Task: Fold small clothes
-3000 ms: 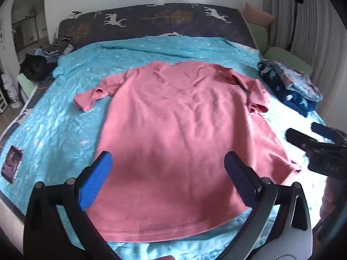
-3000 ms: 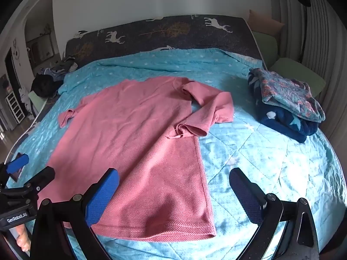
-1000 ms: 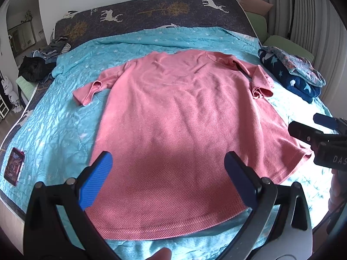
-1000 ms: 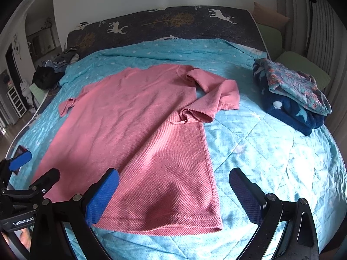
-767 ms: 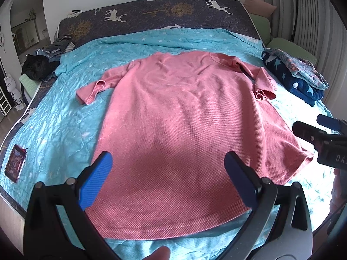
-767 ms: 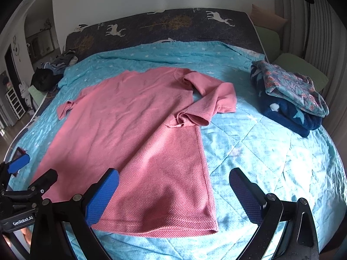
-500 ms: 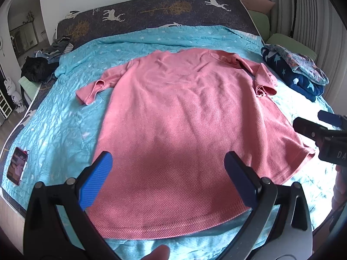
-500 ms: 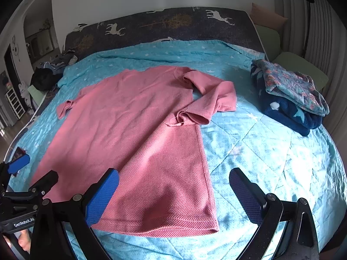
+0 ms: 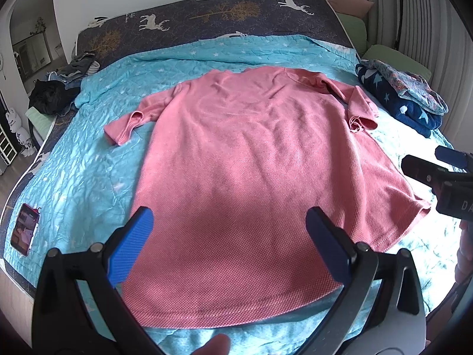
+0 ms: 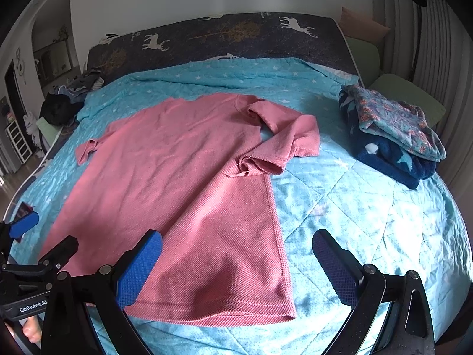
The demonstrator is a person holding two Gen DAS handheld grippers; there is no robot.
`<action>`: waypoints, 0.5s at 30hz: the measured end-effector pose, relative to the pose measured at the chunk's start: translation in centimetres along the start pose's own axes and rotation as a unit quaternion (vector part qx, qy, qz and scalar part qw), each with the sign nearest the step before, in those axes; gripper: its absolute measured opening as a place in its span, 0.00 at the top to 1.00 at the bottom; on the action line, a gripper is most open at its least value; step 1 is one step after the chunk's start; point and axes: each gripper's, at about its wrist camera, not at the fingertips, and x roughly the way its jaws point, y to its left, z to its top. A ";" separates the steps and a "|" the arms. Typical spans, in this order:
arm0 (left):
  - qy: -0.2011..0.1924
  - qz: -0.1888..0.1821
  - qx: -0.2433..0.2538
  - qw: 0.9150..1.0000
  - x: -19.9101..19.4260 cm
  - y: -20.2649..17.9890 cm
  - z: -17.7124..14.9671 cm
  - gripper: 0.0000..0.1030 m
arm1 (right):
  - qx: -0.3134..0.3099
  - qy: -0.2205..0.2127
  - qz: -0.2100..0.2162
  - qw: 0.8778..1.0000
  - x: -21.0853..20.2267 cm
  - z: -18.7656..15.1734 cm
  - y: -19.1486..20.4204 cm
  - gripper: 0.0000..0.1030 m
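A pink shirt point(image 9: 260, 177) is seen spread flat on a bed covered by a turquoise quilt point(image 9: 88, 159), with its hem nearest the cameras and its neck toward the dark headboard point(image 9: 224, 17) printed with deer. One sleeve is laid out straight, while the sleeve on the opposite side is folded back and bunched against the body. The left gripper point(image 9: 230, 245) is held above the hem with its blue-padded fingers spread wide and nothing between them. The right gripper point(image 10: 236, 263) is held over the shirt's lower corner, its fingers likewise wide apart and empty. A stack of folded clothes point(image 10: 393, 133) is seen near the bed's edge, well apart from the shirt, and a phone point(image 9: 25, 232) is lying on the quilt's border.
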 end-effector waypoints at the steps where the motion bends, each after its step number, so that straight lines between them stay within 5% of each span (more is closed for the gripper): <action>1: 0.000 -0.001 0.000 1.000 0.0 0.0 0.0 0.01 | -0.001 0.000 -0.001 1.000 0.0 0.0 0.0 0.00; 15: 0.015 -0.009 -0.001 1.000 0.5 0.3 0.1 0.01 | -0.004 0.000 -0.009 1.000 0.2 0.1 0.2 0.00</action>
